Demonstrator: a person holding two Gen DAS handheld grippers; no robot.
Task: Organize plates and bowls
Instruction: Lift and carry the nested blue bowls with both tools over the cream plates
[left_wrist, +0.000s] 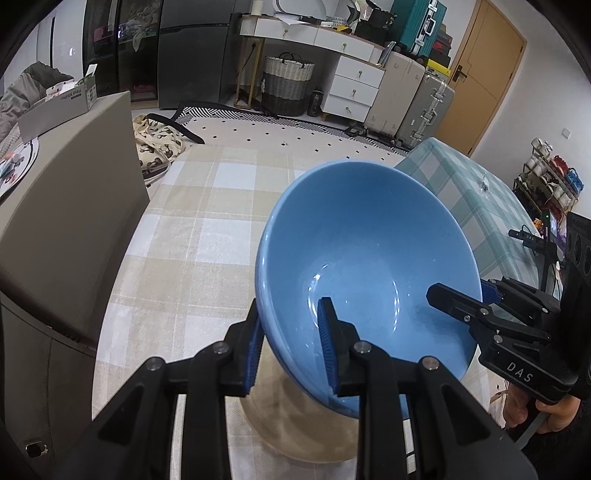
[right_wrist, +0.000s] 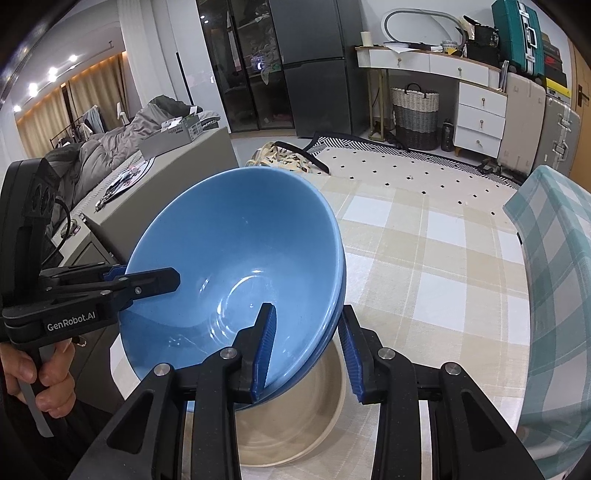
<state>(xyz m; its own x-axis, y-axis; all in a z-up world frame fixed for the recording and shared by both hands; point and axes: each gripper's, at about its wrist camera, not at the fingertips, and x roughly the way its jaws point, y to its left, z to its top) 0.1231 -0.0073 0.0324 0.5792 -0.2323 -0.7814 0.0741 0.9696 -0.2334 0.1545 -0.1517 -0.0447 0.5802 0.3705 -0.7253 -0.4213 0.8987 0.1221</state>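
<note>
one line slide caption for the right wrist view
Both grippers, right gripper and left gripper, clamp opposite rims of stacked blue bowls above a beige bowl.

Two wrist views, angled downward, close, sharing blue bowl (left_wrist: 369, 266)

The worktop (right_wrist: 436, 258) lay bare ahead and to the right of the blue bowl (right_wrist: 236, 258), giving free passage. A grey cabinet (left_wrist: 62, 206) walled off the left edge. A beige bowl (right_wrist: 295, 424) sat directly beneath the blue bowl. A teal checked cloth (right_wrist: 557, 280) bounded the right side.
</note>
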